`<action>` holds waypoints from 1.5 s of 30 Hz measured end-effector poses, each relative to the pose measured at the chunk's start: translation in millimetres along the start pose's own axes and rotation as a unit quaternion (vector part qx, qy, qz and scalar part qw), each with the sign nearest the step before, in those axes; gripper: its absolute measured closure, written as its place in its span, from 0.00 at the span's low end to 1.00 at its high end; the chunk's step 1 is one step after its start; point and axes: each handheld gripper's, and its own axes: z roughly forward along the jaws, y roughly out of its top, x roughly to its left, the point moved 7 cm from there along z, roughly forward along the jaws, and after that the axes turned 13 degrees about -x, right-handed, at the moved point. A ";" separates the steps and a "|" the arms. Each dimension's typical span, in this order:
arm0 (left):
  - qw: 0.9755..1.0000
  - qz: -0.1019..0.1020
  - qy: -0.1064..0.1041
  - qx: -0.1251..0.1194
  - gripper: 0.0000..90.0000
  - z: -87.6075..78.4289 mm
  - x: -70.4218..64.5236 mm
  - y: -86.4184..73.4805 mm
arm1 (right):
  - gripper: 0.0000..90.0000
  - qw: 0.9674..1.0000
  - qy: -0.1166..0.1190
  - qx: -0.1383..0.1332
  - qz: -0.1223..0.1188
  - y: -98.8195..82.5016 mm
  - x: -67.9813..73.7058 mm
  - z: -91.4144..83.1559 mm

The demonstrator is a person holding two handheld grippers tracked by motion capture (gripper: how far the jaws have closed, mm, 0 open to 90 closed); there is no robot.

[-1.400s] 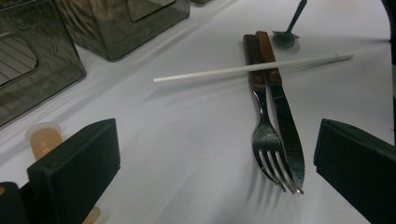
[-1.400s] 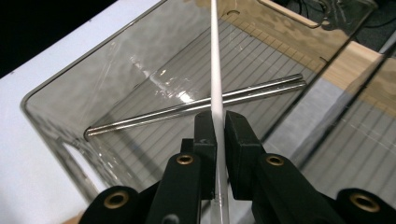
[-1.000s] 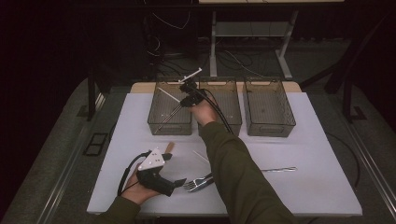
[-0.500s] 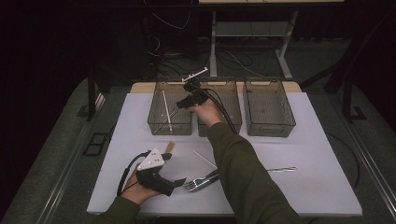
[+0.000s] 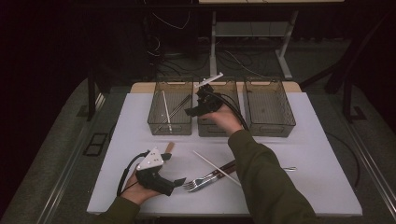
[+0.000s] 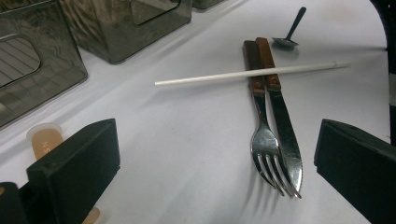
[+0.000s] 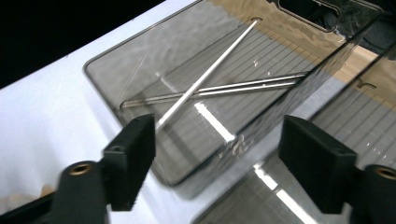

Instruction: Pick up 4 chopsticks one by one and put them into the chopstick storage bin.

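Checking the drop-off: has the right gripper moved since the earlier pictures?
Yes. The right gripper has shifted right, from over the left bin toward the middle bin, jaws just opened, empty.

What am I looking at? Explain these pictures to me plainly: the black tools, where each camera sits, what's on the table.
A person at a white table holds a hand-worked gripper in each hand. One camera looks down from above. Another rides on each gripper, looking out between its two black fingers. The left gripper is open and empty, near a fork, a knife, a white chopstick lying across their handles, and a small spoon. The right gripper faces the left bin, where a white stick crosses metal chopsticks. Its fingers have just been opening, with nothing between them.
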 end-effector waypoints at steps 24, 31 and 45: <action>1.000 0.000 -0.001 0.012 0.00 2.7 -1.1 -3.6 | 0.27 1.000 0.012 -0.016 0.008 -55.0 -7.3 -85.8; 1.000 -0.001 -0.002 0.011 0.00 3.6 -0.7 -4.4 | 0.27 1.000 0.018 -0.013 -0.002 -75.1 -4.0 -105.9; 1.000 0.006 -0.004 0.026 0.00 6.9 0.9 -8.1 | 0.27 0.999 0.034 -0.001 -0.004 -123.8 10.8 -138.9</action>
